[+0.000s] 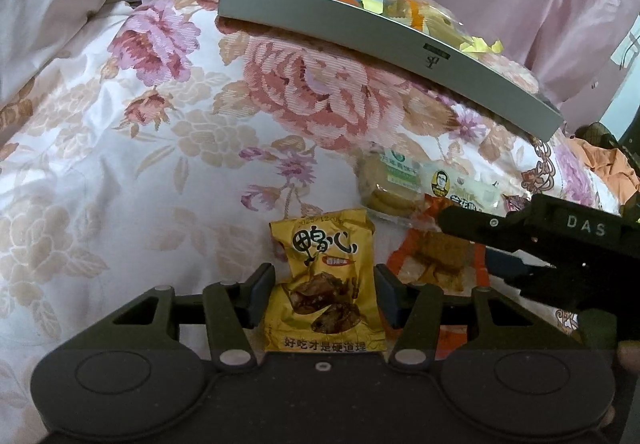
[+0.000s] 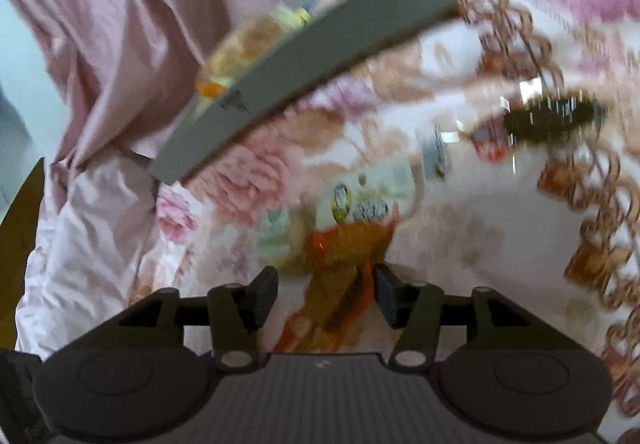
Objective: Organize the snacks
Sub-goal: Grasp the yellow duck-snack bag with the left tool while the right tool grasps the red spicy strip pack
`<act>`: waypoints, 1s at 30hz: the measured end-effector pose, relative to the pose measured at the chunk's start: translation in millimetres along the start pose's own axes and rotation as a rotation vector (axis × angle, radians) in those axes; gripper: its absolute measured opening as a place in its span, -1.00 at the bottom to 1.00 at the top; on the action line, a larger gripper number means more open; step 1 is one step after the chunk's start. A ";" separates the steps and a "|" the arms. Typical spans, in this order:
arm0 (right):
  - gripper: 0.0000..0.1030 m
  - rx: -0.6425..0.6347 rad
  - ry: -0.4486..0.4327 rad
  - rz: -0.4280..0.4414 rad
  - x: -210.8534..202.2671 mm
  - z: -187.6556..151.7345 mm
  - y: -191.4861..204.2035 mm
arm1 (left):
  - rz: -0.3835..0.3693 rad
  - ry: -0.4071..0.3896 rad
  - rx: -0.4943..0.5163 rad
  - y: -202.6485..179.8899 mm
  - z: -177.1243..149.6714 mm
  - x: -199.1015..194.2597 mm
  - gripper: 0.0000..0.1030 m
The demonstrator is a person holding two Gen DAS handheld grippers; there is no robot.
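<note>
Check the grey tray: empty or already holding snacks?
Holding snacks. The grey tray on the floral quilt shows colourful wrappers above its rim.

Motion blur smears the right wrist view: the dark packet (image 2: 554,117) is unreadable. The grey box (image 1: 384,55) hides most of its contents; its far side is unseen.

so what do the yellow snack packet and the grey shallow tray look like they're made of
Yellow snack packet: thin plastic or foil film, slightly glossy, going by its creases and crimped edges. Grey shallow tray: probably matte cardboard, with flat walls and sharp corners; rigid plastic is possible.
</note>
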State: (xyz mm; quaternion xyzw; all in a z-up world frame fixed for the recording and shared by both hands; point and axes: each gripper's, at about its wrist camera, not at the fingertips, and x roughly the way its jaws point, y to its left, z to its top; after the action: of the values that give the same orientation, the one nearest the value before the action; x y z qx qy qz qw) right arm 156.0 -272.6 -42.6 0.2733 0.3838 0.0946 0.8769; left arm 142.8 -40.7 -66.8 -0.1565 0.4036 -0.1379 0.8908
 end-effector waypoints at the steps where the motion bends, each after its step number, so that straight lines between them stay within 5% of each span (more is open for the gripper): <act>1: 0.15 0.009 -0.005 0.003 0.7 -2.1 -1.5 | -0.001 -0.001 -0.001 0.4 -0.2 0.5 0.09; 8: 0.47 0.047 -0.031 0.082 9.4 -5.0 -8.8 | 0.010 -0.006 0.021 -2.6 -0.9 1.5 0.09; 9: 0.35 0.042 -0.043 0.088 10.6 -6.0 -9.0 | 0.010 -0.006 0.021 -2.9 -0.9 1.5 0.09; 12: -0.52 0.040 -0.039 0.064 16.4 -7.1 -10.5 | 0.012 -0.007 0.026 -3.2 -1.3 1.7 0.09; 17: -0.52 -0.041 -0.033 0.061 10.8 -4.8 0.8 | 0.013 -0.011 0.032 -3.0 -1.5 2.0 0.09; 21: -0.04 -0.026 0.014 0.066 24.5 2.4 9.1 | 0.014 -0.012 0.036 -3.1 -1.5 1.7 0.09; 23: -0.12 -0.025 0.007 0.058 29.0 3.2 11.2 | 0.014 -0.013 0.042 -3.2 -1.5 2.1 0.09; 25: -0.55 -0.047 0.005 0.013 29.7 3.7 15.7 | 0.015 -0.014 0.050 -3.6 -1.7 2.4 0.09; 30: -0.61 -0.052 0.014 -0.007 13.8 -0.8 14.0 | 0.020 -0.012 0.070 -7.2 -3.7 0.4 0.07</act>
State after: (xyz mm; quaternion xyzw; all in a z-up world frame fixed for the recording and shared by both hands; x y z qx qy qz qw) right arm 165.6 -255.4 -43.9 0.2484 0.3883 0.1033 0.8814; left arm 139.3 -48.0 -66.6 -0.1221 0.3947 -0.1419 0.8996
